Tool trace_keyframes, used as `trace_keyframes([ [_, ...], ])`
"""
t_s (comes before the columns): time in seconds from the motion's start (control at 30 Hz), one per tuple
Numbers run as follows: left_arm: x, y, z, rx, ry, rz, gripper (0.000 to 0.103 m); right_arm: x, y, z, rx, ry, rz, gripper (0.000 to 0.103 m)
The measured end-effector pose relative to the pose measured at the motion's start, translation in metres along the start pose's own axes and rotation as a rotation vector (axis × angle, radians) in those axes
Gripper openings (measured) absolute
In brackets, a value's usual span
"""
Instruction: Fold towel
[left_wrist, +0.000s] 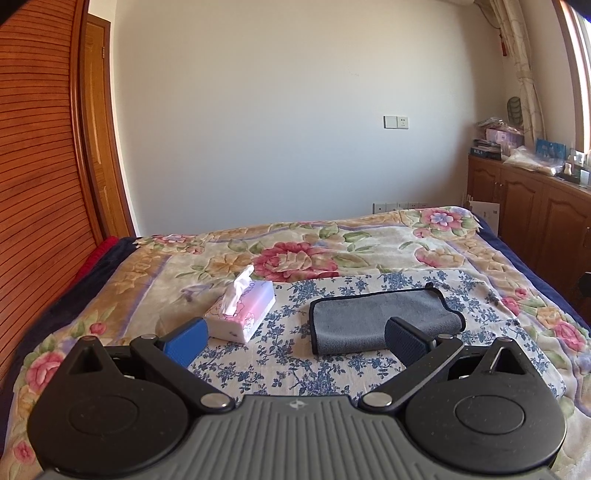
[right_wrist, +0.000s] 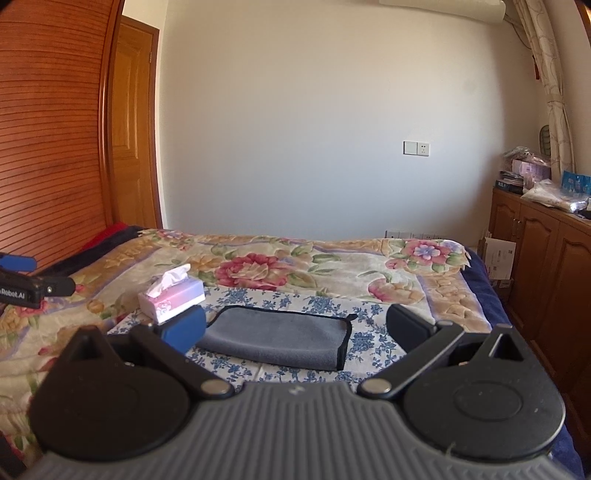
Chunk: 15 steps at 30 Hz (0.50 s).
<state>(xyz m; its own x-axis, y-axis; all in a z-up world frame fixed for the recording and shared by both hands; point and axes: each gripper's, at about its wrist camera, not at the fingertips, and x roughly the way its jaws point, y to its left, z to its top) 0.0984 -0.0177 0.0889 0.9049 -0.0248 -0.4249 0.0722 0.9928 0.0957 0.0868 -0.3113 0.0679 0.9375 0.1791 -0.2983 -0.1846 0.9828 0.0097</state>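
Left wrist view: the left tool (left_wrist: 295, 338) hangs above the bed (left_wrist: 369, 243), jaws spread wide and holding nothing. Just past its left finger stands a pink tissue box (left_wrist: 242, 312); ahead and toward its right finger lies the grey towel (left_wrist: 380, 319), folded, flat on a blue-flowered cloth (left_wrist: 280, 354). Right wrist view: the right tool (right_wrist: 295, 330) is likewise wide and bare, the towel (right_wrist: 280, 338) lying between its fingers, just beyond them.

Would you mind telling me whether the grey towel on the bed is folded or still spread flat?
Folded: the grey towel lies as a compact double layer with a rounded fold along its near edge and stacked black-trimmed edges at its right end.
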Motion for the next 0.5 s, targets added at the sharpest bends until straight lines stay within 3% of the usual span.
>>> trace_keyframes([
  [0.27,-0.018,-0.009,-0.021,0.062,-0.033,0.019,0.103,-0.011,0.008,-0.013,0.013,0.008,-0.004,0.103],
  [0.5,-0.03,-0.006,-0.044,0.027,-0.044,0.012,0.103,-0.02,0.017,-0.032,0.03,0.022,0.001,0.103],
])
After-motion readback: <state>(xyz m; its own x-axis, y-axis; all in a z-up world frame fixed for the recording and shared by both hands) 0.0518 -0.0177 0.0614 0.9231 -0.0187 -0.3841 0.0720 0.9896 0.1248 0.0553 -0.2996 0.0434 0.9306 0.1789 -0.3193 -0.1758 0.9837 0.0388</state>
